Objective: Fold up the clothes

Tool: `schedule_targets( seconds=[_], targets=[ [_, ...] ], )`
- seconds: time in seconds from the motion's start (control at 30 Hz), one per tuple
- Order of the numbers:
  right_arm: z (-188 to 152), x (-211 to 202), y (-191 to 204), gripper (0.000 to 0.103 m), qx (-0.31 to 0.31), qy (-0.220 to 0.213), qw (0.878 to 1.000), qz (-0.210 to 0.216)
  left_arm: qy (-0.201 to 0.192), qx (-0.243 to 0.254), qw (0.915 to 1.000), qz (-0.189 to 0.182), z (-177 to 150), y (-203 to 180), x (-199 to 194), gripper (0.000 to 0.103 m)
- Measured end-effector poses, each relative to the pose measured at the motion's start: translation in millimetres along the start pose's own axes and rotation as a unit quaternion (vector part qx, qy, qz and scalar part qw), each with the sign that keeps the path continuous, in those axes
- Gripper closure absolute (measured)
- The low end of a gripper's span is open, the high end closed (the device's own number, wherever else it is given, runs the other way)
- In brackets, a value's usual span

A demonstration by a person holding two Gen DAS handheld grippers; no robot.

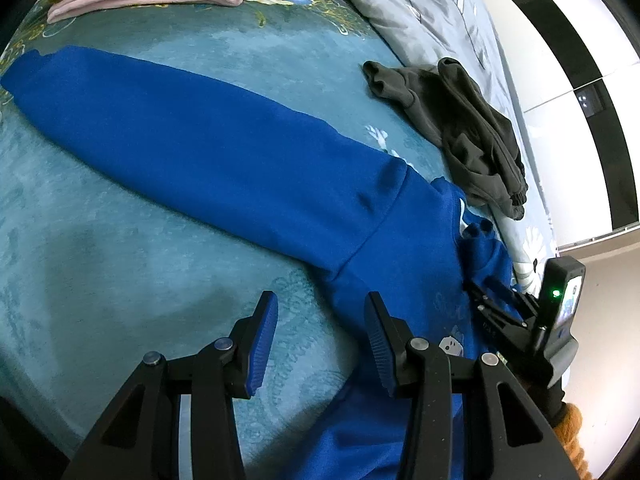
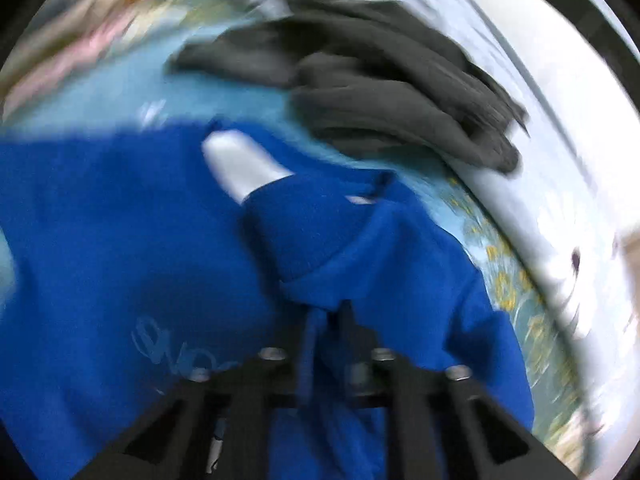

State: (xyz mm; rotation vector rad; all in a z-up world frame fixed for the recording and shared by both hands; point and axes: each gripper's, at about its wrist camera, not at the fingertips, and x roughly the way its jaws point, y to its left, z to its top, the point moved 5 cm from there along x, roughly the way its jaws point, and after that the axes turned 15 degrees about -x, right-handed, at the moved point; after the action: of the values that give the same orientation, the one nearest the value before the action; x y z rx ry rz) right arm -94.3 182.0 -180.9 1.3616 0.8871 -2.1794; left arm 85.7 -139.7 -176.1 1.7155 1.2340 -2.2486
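The blue sweatshirt (image 1: 224,152) lies on the teal bedspread (image 1: 120,260), one sleeve stretched flat. The right gripper (image 2: 328,320) pinches a bunched blue fold. The left gripper (image 1: 320,320) hovers spread, empty. A dark grey garment (image 1: 460,128) lies nearby.

Blue sweatshirt (image 1: 224,148) matt fleecy cloth; grey garment (image 1: 468,128) soft knit; bedspread (image 1: 100,248) plush (faint sheen); fingers (image 1: 262,344) ribbed plastic.
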Motion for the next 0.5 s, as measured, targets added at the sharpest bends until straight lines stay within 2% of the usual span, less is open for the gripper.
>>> schedule_targets(
  seconds=[0.07, 0.17, 0.23, 0.33, 0.5],
  targets=[
    [-8.6, -22.5, -37.9, 0.095, 0.077, -0.033, 0.996, 0.032, 0.001, -0.001, 1.0000, 0.000, 0.3, 0.4, 0.5, 0.057],
    [-29.7, -59.9, -97.2, 0.095, 0.163, -0.089, 0.981, 0.061, 0.004, -0.004, 1.0000, -0.001, 0.9, 1.4, 2.2, 0.057],
    [-54.9, -84.5, -147.7, 0.095, 0.226, -0.130, 0.963, 0.064, 0.008, -0.003, 1.0000, -0.003, 0.7, 0.2, 3.5, 0.057],
    [-99.3, -111.4, -222.3, 0.095, 0.318, -0.171, 0.932, 0.043, 0.013, 0.000, 0.9999, -0.008, -0.9, -2.2, 5.1, 0.057],
    [-191.5, -109.4, -315.6, 0.095, 0.461, -0.162, 0.873, -0.018, 0.018, 0.007, 0.9998, -0.009, -4.0, -6.0, 7.5, 0.057]
  ],
)
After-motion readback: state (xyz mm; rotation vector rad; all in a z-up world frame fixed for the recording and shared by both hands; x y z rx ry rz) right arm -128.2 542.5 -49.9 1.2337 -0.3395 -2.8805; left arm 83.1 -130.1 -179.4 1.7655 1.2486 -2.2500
